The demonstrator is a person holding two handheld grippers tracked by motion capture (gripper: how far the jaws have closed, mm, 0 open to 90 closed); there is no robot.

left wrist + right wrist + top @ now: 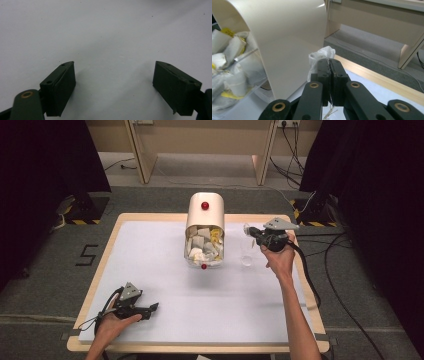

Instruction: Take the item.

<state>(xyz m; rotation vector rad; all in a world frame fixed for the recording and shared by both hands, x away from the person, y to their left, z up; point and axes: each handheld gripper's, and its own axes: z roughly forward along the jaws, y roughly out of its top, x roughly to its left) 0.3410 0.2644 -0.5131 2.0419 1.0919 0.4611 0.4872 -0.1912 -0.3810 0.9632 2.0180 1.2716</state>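
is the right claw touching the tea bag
Touching: in the right gripper view the right claw is shut on the tea bag, its string pinched between the jaws.

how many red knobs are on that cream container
2. One red knob sits on the cream container's curved top, toward the far side. The other red knob is low on its clear front, facing the person. Any on the back would be hidden.

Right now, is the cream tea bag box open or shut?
Open. The cream tea bag box has its clear front flap swung down, exposing tea bags piled inside, in the high view.
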